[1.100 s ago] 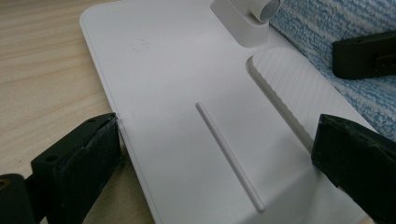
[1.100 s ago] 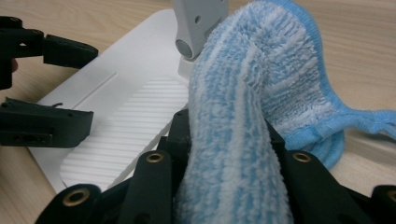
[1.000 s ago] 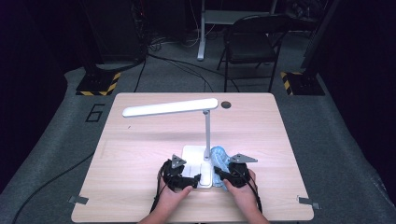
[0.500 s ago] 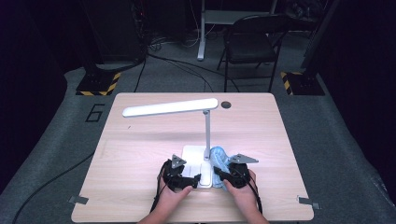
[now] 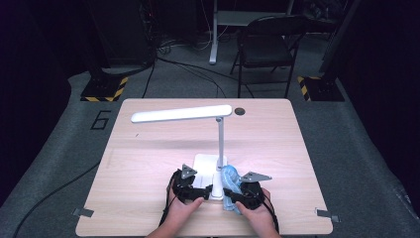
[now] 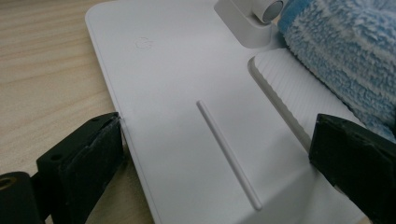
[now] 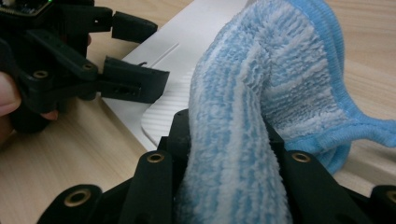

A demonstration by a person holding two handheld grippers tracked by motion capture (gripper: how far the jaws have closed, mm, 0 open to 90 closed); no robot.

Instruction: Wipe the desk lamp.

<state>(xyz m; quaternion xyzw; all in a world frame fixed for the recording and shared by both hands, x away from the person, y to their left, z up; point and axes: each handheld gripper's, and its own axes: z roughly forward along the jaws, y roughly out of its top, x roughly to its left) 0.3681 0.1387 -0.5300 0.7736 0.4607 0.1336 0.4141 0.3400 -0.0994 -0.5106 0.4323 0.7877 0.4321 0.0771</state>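
A white desk lamp stands mid-table, its flat base (image 5: pixel 205 163) near the front and its long head (image 5: pixel 181 114) reaching left. My left gripper (image 5: pixel 200 191) (image 6: pixel 219 149) straddles the base (image 6: pixel 177 70). Its left pad touches the base's edge and its right jaw sits over the ribbed part, but I cannot see whether they clamp. My right gripper (image 5: pixel 233 191) (image 7: pixel 226 135) is shut on a folded blue-and-white striped cloth (image 7: pixel 280 70) (image 5: pixel 229 178). The cloth (image 6: pixel 345 60) lies on the right side of the base, beside the pole's foot. The left gripper (image 7: pixel 144 51) also appears across the base.
The lamp's pole (image 5: pixel 220 139) rises just behind both grippers. A small dark round hole (image 5: pixel 240 111) marks the table's far edge. A folding chair (image 5: pixel 267 44) and cables are on the floor beyond the wooden table (image 5: pixel 148 163).
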